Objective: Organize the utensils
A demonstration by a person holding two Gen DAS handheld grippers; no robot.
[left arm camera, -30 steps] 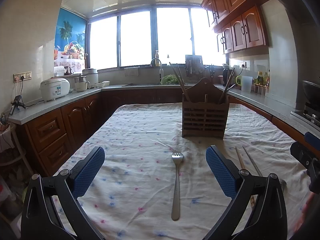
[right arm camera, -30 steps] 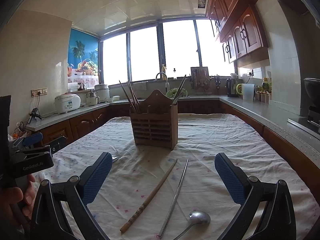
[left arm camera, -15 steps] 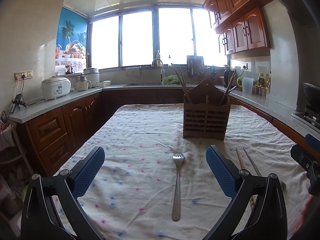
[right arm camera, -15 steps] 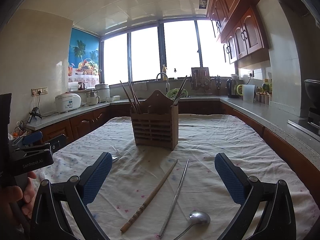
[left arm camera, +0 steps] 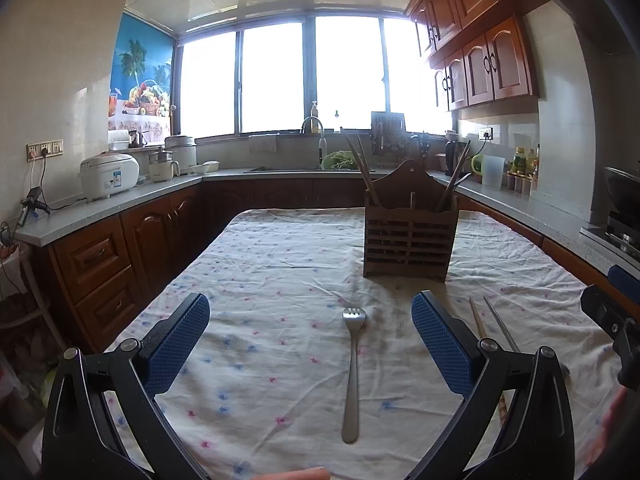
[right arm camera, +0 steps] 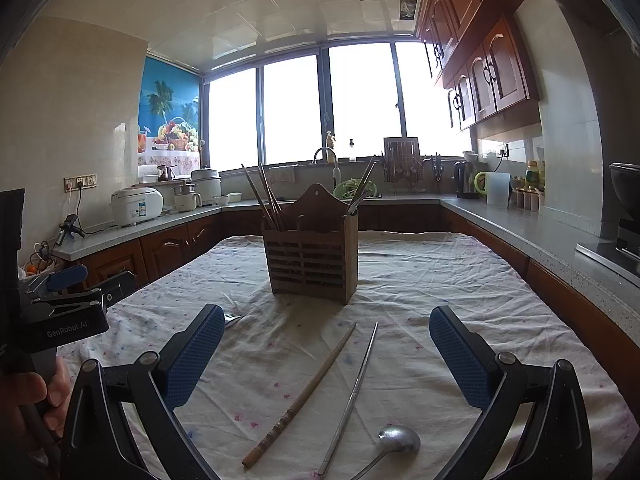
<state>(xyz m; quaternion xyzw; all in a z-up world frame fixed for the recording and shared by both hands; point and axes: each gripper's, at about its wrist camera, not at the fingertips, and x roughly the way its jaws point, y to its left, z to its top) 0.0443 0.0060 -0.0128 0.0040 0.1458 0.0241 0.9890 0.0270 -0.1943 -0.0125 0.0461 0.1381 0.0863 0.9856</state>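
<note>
On the cloth-covered table (left arm camera: 280, 240), four loose pieces lie short of the holder (left arm camera: 408, 240), which stands upright toward the far end with chopsticks already leaning in both its end compartments. I have both grippers hovering low over the near edge, empty. Left gripper (left arm camera: 310, 344): pads spread wide apart, nothing between them. The fork (left arm camera: 351, 372) lies flat in that gap, a little right of centre, tines pointing away toward the holder, handle toward me — its long axis runs almost straight along my line of approach, so the pads would close across the handle without any wrist turn. Right gripper (right arm camera: 326, 354): also wide apart and holding nothing. Between its pads lie a wooden chopstick (right arm camera: 302, 394) and a metal chopstick (right arm camera: 351, 398), both slanting from near-left to far-right, close to each other but not touching; a spoon (right arm camera: 394, 442) sits at the near edge, bowl just right of the metal one's near end. My read: the fork belongs to the left, being dead ahead of it — the right sees only its tines (right arm camera: 233, 321) beyond its left pad. Chopsticks and spoon fall to the right. Nothing from the table is lifted yet.
</note>
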